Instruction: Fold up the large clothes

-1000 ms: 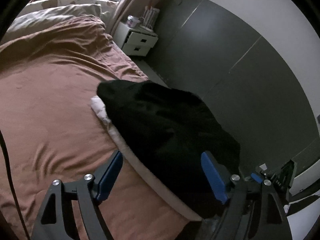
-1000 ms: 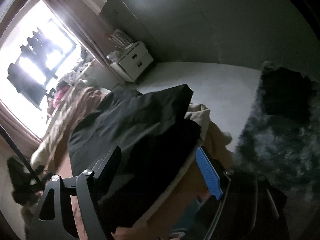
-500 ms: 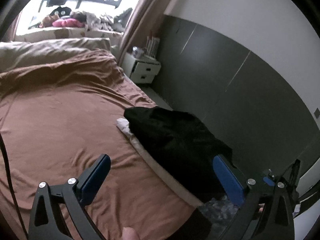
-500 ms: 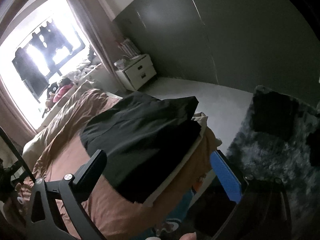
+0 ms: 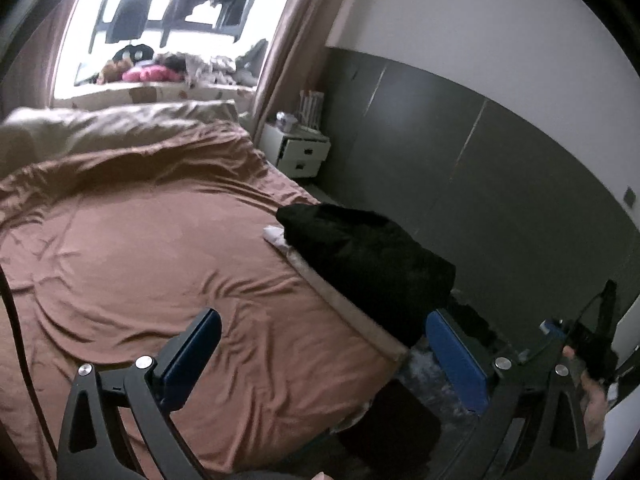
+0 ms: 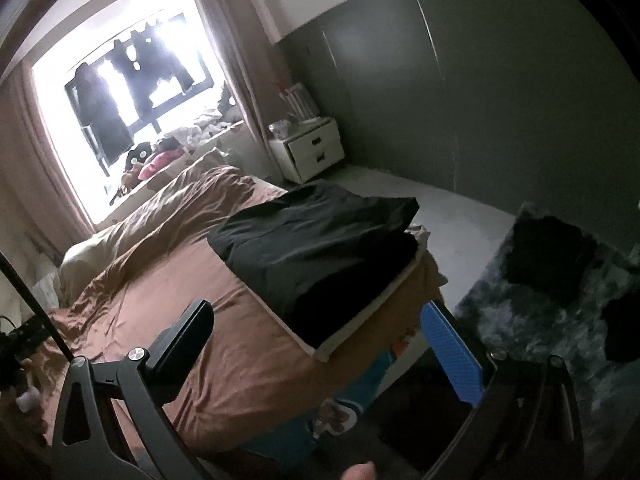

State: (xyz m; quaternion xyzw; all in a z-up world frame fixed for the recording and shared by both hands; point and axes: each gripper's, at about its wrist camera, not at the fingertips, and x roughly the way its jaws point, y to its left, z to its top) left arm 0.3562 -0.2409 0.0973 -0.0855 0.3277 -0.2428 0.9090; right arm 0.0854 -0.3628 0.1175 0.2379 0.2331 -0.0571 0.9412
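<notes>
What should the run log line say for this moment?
left gripper: open, empty | right gripper: open, empty | black garment: folded, on bed corner

Left claw (image 5: 324,354) spread wide, gripping nothing; right claw (image 6: 320,344) likewise spread, empty.

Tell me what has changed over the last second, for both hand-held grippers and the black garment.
Both hand-held grippers drew back and up from the folded black garment: it was close between their fingers, now it sits farther off and more of the room shows. The left hand-held gripper and right hand-held gripper are open and empty, as before. The garment stayed folded on the white board at the corner of the brown bed.
</notes>
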